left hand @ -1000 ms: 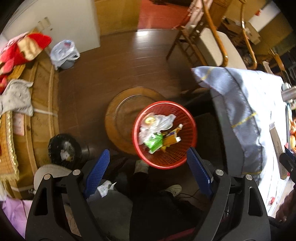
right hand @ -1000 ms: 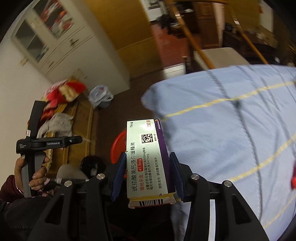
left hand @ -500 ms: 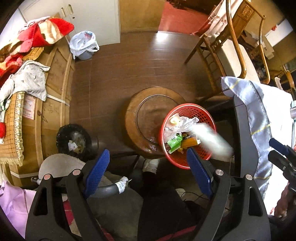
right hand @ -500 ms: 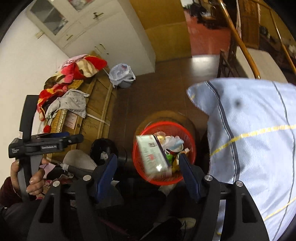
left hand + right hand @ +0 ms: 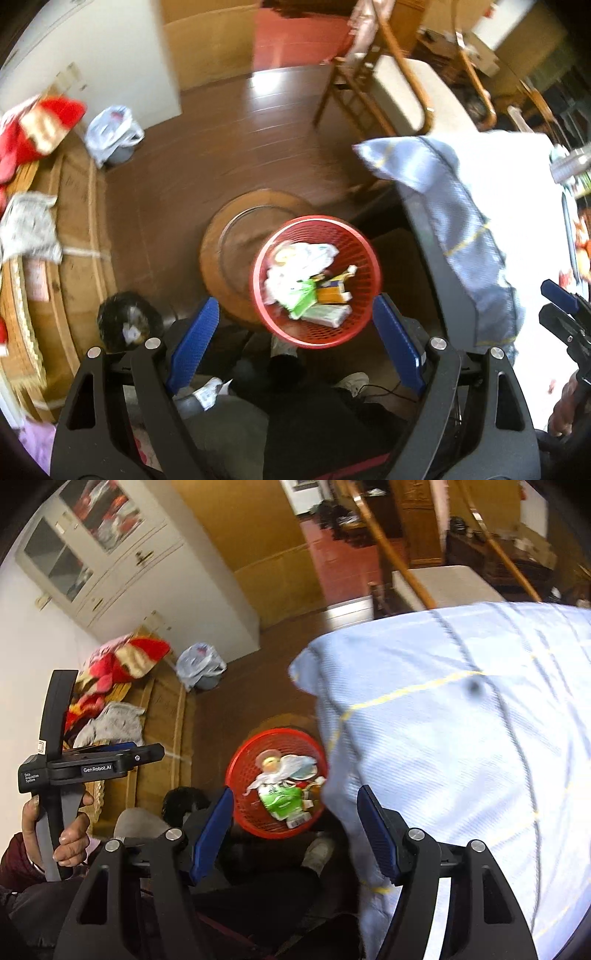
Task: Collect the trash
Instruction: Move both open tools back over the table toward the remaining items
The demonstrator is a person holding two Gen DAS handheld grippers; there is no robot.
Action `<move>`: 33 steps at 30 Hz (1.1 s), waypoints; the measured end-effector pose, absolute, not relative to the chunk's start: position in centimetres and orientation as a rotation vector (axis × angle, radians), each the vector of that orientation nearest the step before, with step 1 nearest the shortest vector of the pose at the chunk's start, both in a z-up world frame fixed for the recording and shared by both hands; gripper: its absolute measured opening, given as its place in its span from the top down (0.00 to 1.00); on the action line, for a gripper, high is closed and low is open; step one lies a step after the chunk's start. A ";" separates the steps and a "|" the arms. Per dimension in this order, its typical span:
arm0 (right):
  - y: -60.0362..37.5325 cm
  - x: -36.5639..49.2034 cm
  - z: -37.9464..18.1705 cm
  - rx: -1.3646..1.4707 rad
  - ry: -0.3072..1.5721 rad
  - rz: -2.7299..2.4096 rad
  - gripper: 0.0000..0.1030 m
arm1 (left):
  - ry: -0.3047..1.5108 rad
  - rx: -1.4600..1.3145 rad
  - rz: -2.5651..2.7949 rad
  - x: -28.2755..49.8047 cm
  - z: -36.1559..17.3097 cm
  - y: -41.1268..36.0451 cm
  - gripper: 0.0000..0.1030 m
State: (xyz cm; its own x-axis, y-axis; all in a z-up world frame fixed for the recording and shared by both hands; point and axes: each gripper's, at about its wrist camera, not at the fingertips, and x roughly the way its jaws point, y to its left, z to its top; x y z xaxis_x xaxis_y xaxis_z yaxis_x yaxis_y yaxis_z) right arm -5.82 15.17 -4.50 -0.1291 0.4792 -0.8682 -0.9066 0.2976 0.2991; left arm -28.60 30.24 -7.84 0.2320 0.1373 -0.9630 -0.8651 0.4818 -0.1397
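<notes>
A red mesh basket (image 5: 364, 254) stands on the floor below both grippers, also in the right wrist view (image 5: 243, 764). It holds white plastic, a green packet (image 5: 303, 297), an orange pack and the white medicine box (image 5: 325, 315). My left gripper (image 5: 297, 343) is open and empty above the basket. My right gripper (image 5: 295, 830) is open and empty above the basket's near rim, beside the table edge.
A table with a blue-striped cloth (image 5: 461, 738) fills the right. A round wooden stool (image 5: 229, 251) stands beside the basket. A black bin (image 5: 125, 325), a wooden bench with clothes (image 5: 29, 221), a bagged bin (image 5: 110, 136) and chairs (image 5: 388, 88) stand around.
My right gripper opened and dropped the medicine box; it now lies in the basket. Both grippers shifted above the basket.
</notes>
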 end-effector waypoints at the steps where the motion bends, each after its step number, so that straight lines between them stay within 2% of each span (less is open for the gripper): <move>1: 14.7 -5.5 -4.4 -0.472 1.162 1.259 0.34 | 1.129 -0.782 0.780 -27.5 -7.6 29.9 0.20; 19: -3.8 2.4 -1.9 -0.117 1.091 0.830 0.26 | 1.168 -0.462 0.428 -11.2 -4.6 22.0 0.20; 26: -15.0 2.9 -2.5 0.072 1.083 0.542 0.20 | 1.198 -0.279 0.198 -2.9 -4.1 14.3 0.18; 33: -25.4 -0.2 -3.7 0.258 1.082 0.228 0.08 | 1.201 -0.082 -0.026 2.7 -4.0 4.9 0.17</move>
State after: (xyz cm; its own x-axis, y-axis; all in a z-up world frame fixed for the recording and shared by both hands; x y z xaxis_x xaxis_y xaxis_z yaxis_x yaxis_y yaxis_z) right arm -0.19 -25.42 -3.70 0.4512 0.3075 -0.8378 -0.0569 0.9468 0.3169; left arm 2.68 4.89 -4.04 0.3611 -0.0643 -0.9303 -0.0233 0.9967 -0.0779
